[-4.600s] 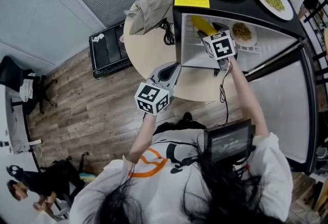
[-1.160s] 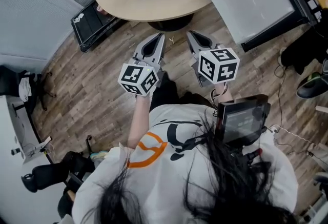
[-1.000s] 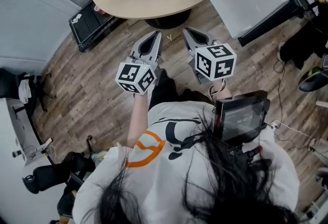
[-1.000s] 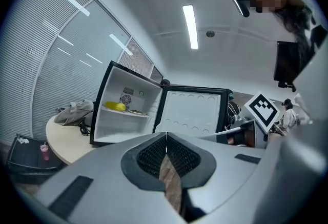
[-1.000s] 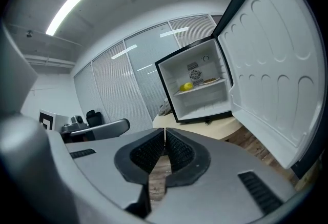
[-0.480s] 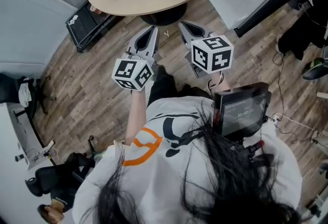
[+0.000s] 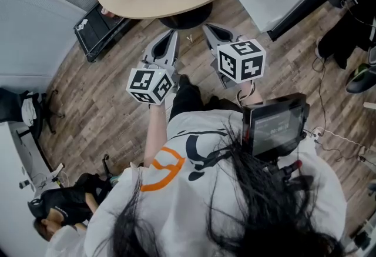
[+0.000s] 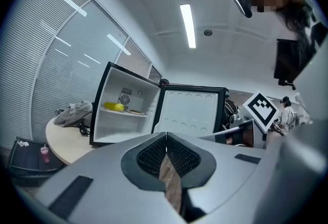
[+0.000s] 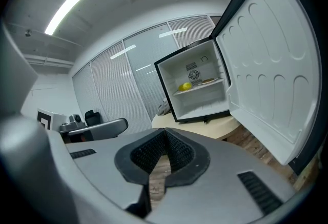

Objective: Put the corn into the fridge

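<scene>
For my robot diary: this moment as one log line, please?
corn: inside fridge | fridge door: open | left gripper: shut, empty | right gripper: shut, empty

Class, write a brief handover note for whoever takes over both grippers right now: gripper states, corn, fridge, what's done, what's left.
Left gripper: shut, empty.
Right gripper: shut, empty.
Both are held back from the fridge, touching nothing.
Corn: lying on the fridge's upper shelf.
Done: the corn is in.
Left: the door stands open; closing it is probably all that remains.
</scene>
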`<act>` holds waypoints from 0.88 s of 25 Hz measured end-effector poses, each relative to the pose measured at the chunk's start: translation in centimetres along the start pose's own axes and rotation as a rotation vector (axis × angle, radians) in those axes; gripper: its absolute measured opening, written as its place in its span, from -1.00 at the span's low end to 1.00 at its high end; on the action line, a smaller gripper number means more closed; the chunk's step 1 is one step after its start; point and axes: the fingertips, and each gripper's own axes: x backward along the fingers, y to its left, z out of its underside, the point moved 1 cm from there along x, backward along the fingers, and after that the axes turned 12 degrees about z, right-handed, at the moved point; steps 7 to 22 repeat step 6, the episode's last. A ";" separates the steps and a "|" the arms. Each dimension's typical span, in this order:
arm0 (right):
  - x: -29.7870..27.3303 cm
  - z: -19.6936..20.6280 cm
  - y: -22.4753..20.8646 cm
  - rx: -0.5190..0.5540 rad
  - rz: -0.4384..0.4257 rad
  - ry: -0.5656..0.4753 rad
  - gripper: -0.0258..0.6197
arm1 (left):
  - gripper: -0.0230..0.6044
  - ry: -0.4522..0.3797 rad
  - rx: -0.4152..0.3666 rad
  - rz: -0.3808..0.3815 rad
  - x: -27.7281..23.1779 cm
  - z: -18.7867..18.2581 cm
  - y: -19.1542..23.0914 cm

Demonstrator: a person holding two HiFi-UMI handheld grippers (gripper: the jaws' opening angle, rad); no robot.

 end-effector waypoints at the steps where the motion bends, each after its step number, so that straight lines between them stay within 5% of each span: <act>1: 0.0 0.1 -0.1 0.000 0.002 0.001 -0.87 | -0.89 0.000 0.001 0.000 0.0 0.1 0.0; 22: -0.5 0.5 0.1 -0.001 0.008 0.004 -0.87 | -0.89 0.003 -0.002 -0.001 0.5 0.4 0.6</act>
